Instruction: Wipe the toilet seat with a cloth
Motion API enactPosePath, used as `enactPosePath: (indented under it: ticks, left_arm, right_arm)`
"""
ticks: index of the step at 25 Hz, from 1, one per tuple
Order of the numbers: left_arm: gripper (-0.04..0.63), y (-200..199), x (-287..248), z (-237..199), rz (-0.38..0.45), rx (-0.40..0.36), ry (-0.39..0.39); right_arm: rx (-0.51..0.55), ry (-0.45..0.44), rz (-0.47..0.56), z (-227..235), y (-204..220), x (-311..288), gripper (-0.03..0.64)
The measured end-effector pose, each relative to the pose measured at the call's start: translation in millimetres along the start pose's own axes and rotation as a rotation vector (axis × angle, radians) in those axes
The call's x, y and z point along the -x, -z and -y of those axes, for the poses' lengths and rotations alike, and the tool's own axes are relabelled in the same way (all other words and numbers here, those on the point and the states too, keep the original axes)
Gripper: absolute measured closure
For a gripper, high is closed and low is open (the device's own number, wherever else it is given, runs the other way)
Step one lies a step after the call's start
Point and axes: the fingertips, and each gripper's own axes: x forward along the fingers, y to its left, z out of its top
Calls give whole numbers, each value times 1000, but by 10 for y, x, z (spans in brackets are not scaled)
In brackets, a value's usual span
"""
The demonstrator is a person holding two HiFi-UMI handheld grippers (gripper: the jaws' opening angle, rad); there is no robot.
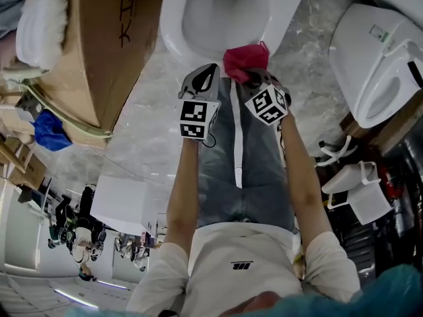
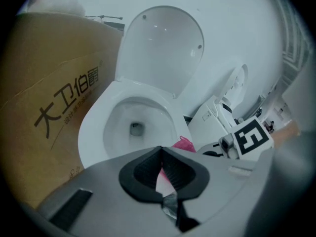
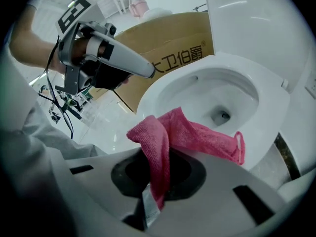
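Observation:
A white toilet with its lid (image 2: 163, 48) raised stands at the top of the head view, its seat rim (image 1: 173, 28) bare. My right gripper (image 1: 254, 78) is shut on a pink cloth (image 1: 246, 59), held just over the near edge of the rim. In the right gripper view the cloth (image 3: 197, 132) is pinched between the jaws (image 3: 158, 157) and drapes forward above the rim (image 3: 261, 107). My left gripper (image 1: 210, 70) hovers beside it, to the left, shut with nothing in it; its tips (image 2: 160, 149) meet in front of the bowl (image 2: 136, 125).
A big cardboard box (image 1: 99, 38) with a white fluffy bundle (image 1: 43, 25) on top stands close on the toilet's left. A second white toilet (image 1: 377, 65) is at the right, with white plastic parts (image 1: 357, 187) below it. The person's legs fill the floor between.

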Motion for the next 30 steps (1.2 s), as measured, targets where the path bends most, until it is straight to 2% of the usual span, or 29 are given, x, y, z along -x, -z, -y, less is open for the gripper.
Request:
enactPosePath:
  ticks: [13,19,30]
  left_arm:
    - [584,-79,-138,99,-34,-35,46]
    - [584,-155,-209,161,-37,-46,60]
    - [584,-364,-323,213,-23,-48,71]
  right_arm:
    - [-96,100,29,480,53,208,595]
    - [-118,153,39,770,28,295,595]
    - [-125,187,62,1124,-73,371,595]
